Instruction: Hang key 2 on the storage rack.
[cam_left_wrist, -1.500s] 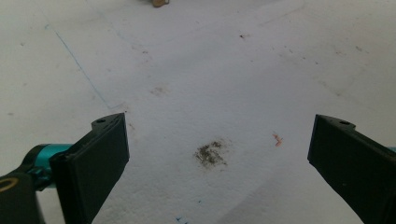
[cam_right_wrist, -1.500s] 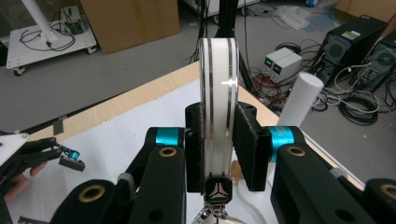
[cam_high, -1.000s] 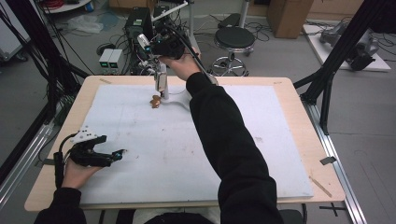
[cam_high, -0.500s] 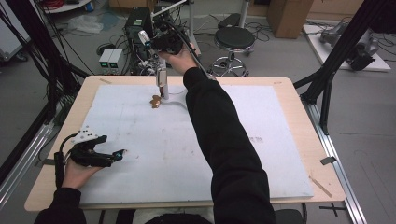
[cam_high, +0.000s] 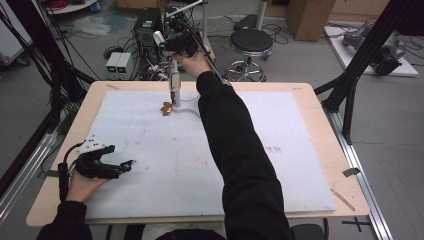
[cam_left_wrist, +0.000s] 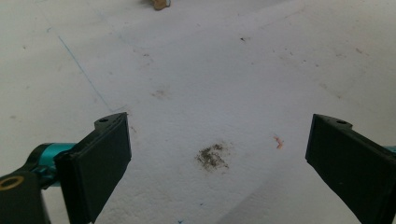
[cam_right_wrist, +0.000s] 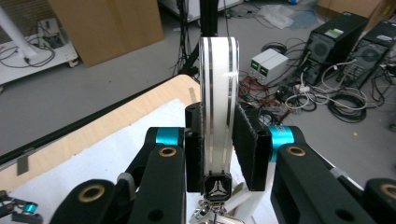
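Grip is the matter in hand: the right gripper (cam_right_wrist: 219, 154) has its jaws clamped on a flat white strip with dark stripes (cam_right_wrist: 218, 93), which stands upright between the pads and ends at a small square metal fitting at the bottom of the right gripper view. In the high view the same strip (cam_high: 175, 86) hangs down from the right gripper (cam_high: 175, 75) near the far edge of the table (cam_high: 320, 130), left of that edge's middle, and its lower end comes down just beside a small brown object (cam_high: 166, 108) lying on the white mat (cam_high: 280, 170). Whether the two touch I cannot tell.

The left gripper (cam_high: 125, 165) rests near the near left corner of the table, well apart from the work; its jaws stand wide open with nothing between them, over bare, lightly stained mat (cam_left_wrist: 210, 93).

As I judge it, the step is carrying or positioning the strip at the far side of the mat, next to the brown object. The next move calls for a steady hold and a careful lowering, so the strip's lower end meets the mat or the object squarely without knocking the small piece aside. The outstretched arm leaves little margin for wobble.
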